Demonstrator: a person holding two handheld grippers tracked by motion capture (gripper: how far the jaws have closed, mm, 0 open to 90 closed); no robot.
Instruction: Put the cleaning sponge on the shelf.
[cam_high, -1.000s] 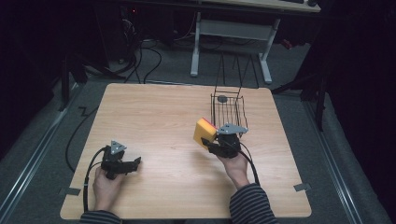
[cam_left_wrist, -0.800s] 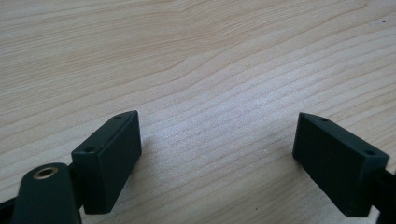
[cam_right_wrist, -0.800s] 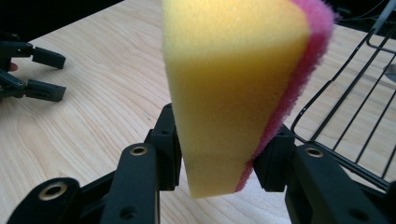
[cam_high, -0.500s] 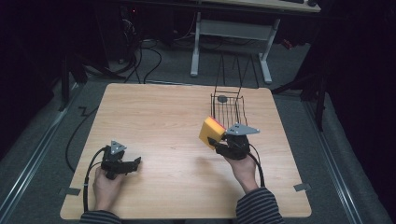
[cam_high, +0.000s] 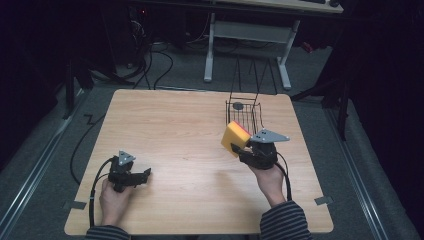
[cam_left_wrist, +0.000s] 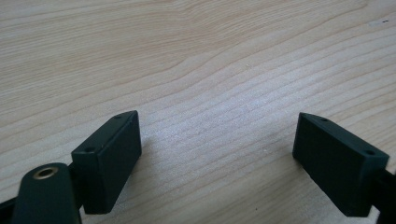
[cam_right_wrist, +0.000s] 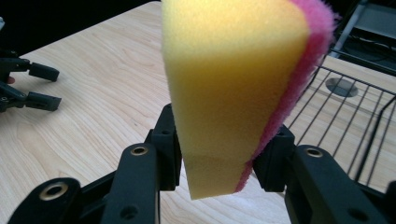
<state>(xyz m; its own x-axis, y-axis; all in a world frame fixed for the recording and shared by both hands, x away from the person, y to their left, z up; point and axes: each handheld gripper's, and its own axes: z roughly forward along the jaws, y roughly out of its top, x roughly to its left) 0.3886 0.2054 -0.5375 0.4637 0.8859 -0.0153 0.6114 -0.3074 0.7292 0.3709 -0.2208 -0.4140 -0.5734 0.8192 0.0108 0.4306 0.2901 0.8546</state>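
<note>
1. The high view looks forward and down from above the person's side, taking in the whole wooden table (cam_high: 190, 130) and the dark floor beyond it.
2. The left gripper view sits very close to the tabletop (cam_left_wrist: 196, 60), looking along its own two black jaws at bare wood grain.
3. The right gripper view looks along its jaws from close behind a yellow sponge (cam_right_wrist: 233, 88), across the table.
4. The high and right gripper views share the wire basket (cam_high: 243, 116) (cam_right_wrist: 355, 121) and the left gripper (cam_high: 131, 175) (cam_right_wrist: 35, 86).
</note>
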